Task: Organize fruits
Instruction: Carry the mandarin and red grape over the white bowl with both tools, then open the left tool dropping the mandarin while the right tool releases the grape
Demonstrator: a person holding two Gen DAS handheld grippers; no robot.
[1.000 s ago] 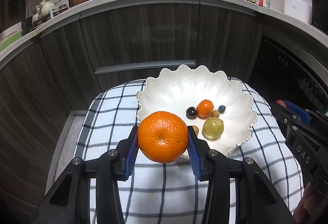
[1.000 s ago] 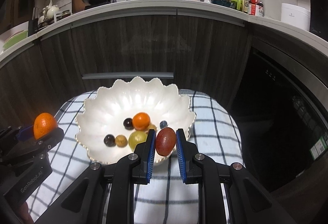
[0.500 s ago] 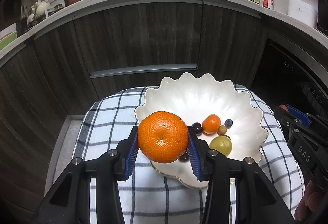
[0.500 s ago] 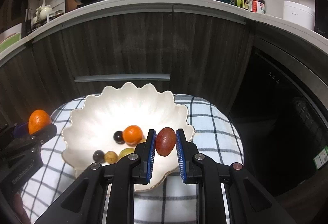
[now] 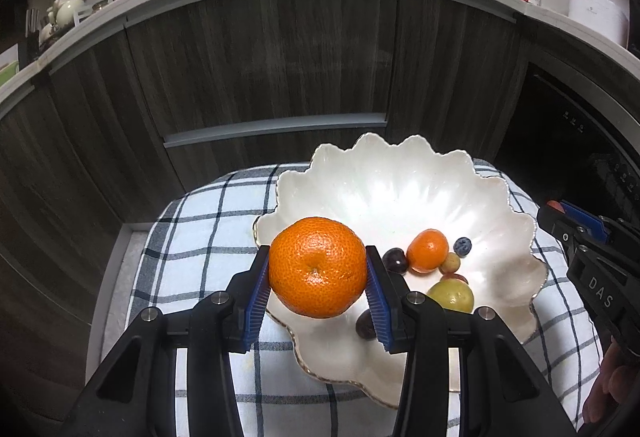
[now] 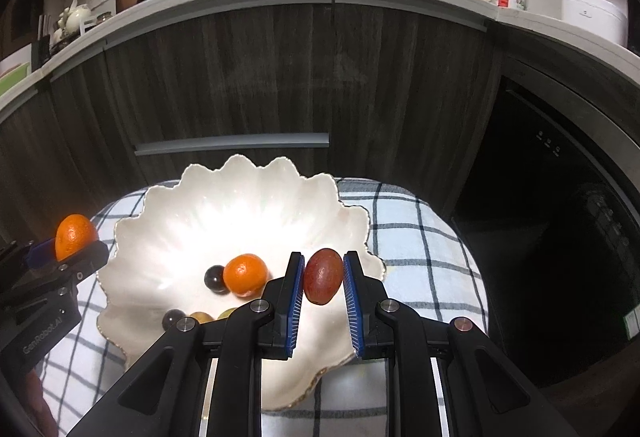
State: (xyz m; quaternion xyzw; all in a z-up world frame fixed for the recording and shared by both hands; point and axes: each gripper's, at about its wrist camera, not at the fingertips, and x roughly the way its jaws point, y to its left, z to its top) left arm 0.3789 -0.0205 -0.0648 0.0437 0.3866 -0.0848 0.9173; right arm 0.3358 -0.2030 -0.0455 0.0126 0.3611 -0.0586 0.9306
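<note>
Orange, dimpled mandarin [image 5: 318,267] fills the left claw [image 5: 318,289]; right claw [image 6: 323,291] pinches a reddish-brown oval fruit [image 6: 323,276].

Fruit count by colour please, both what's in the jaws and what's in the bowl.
Orange: 2, large orange in the left jaws, small orange in the bowl
Red-brown: 1, red-brown fruit in the right jaws
Dark: 2, dark fruits
Blue: 1, blueberry
Green: 1, green fruit
Tan: 2, tan fruits
Total: 9
</note>
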